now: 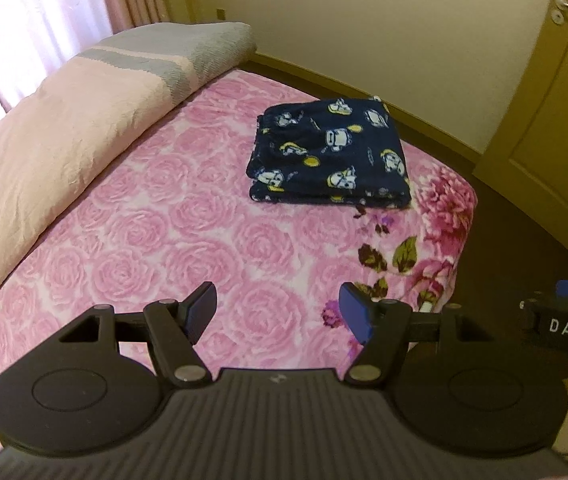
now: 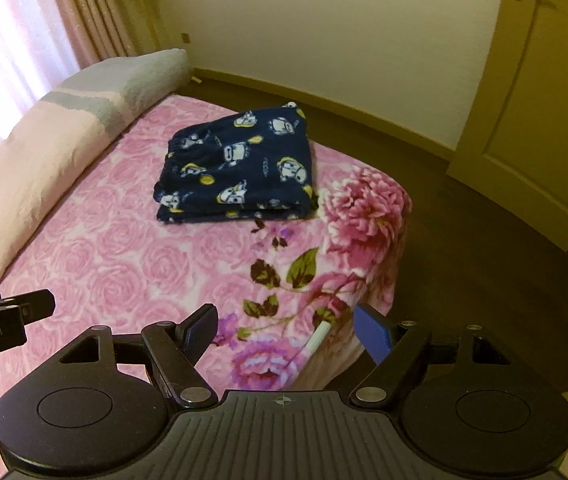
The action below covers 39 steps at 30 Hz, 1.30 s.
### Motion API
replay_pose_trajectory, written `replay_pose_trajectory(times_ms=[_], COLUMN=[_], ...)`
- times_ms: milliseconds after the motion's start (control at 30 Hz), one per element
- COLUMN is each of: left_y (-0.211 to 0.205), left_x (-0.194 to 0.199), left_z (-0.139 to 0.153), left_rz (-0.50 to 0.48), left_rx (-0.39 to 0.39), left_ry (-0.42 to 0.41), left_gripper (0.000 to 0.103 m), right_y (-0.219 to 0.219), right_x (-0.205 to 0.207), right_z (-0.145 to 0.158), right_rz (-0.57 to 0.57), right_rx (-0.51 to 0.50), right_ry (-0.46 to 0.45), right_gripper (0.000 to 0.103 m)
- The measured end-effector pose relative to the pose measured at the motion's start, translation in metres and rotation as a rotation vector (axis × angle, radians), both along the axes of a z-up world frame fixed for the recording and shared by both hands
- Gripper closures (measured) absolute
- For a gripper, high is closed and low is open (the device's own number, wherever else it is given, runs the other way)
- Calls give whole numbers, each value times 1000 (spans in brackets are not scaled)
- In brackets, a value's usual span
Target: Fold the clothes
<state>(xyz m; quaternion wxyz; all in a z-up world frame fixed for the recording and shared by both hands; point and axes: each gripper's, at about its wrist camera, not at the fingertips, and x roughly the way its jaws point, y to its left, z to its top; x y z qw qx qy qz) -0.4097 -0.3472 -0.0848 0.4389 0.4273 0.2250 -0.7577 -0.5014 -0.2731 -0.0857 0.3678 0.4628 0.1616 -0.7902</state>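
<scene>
Hovering over the pink bedspread [image 1: 132,240], the left gripper [image 1: 280,312] hangs wide and empty, well short of the folded navy garment [image 1: 329,152], which looks finished. From the right wrist, the right gripper [image 2: 284,332] is likewise spread, holding nothing, near the bedspread's corner; garment beyond [image 2: 240,164].

Left gripper [image 1: 278,312] hangs over the pink rose blanket [image 1: 132,248], jaws apart, nothing between them. Ahead, the folded navy garment [image 1: 327,156] lies near the bed's far corner, a rolled pale quilt [image 1: 64,148] alongside.
</scene>
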Motion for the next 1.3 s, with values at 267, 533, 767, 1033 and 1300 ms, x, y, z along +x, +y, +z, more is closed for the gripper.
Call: replay_pose_trajectory(times_ms=[267,533,767,1033,1300], left_y=[7,4,-8,-23,-43], left_x=[17,12,-8,-46,-78], left_z=[-12,-19,-27,-35,-38], left_rz=[-42,-30,26,69,128], left_rx=[11,26,41,55,19], left_ry=[-6,-21,-45,-45,-34], left_gripper=[39,39,39,39,39], right_y=[2,-3,-16,-32,-46], right_x=[24,22,-1,-46,-89], right_z=[-10,-13,-21,-30,-39], right_rz=[-29,-18,36,102,152], right_rx=[6,17,40,63,84], right_ry=[-7,-3,-19,-30,-39], right_gripper=[25,25,25,25,25])
